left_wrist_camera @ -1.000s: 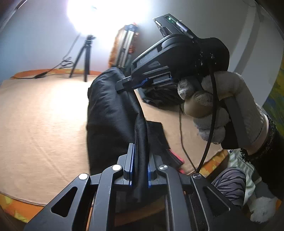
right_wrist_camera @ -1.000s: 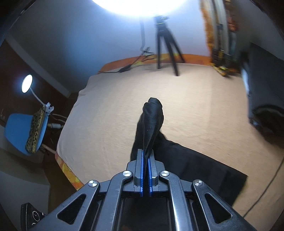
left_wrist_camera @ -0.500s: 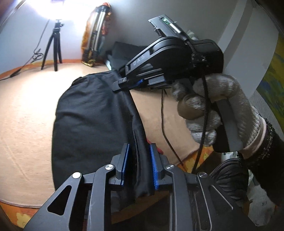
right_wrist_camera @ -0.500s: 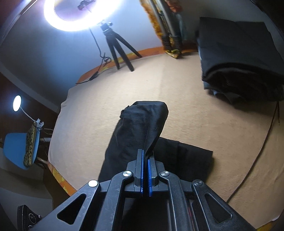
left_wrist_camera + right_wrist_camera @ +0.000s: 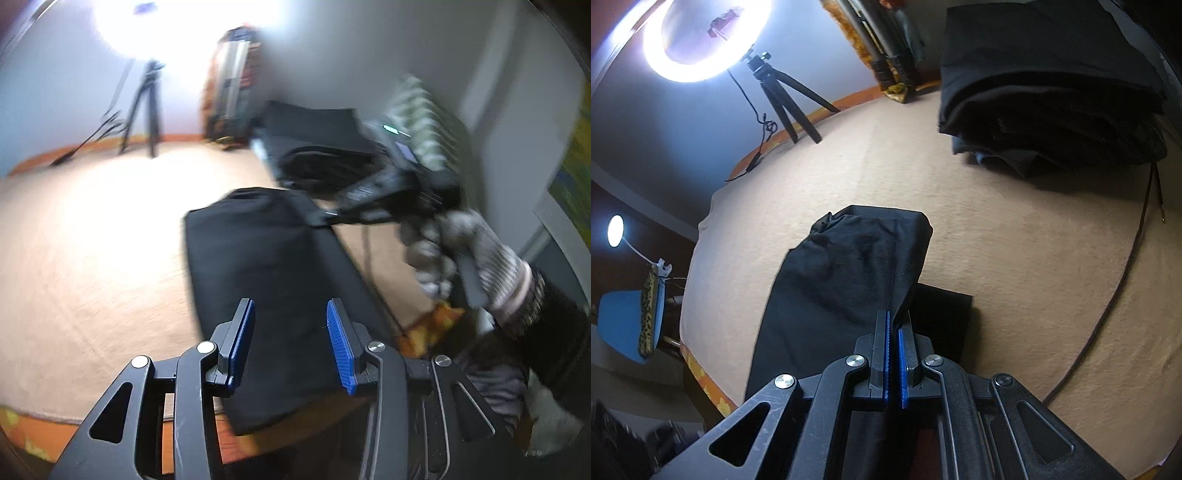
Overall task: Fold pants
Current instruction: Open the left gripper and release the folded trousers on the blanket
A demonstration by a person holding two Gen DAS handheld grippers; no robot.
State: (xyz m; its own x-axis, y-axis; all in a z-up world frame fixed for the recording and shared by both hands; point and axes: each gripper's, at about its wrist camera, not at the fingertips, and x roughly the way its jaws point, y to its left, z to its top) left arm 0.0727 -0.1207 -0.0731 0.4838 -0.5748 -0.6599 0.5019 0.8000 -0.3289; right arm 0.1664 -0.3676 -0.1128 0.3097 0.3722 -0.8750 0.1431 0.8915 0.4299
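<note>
Evidently soft and limp, the black pants lie half-folded on the tan bed: right tool pinches an edge fold, left tool opening with nothing gripped; best held at hems, where cloth bunches.

My left wrist view looks down my jaws, close over the black pants, toward the ring light. My right wrist view tilts steeper over the same pants, sharing that ring light.
</note>
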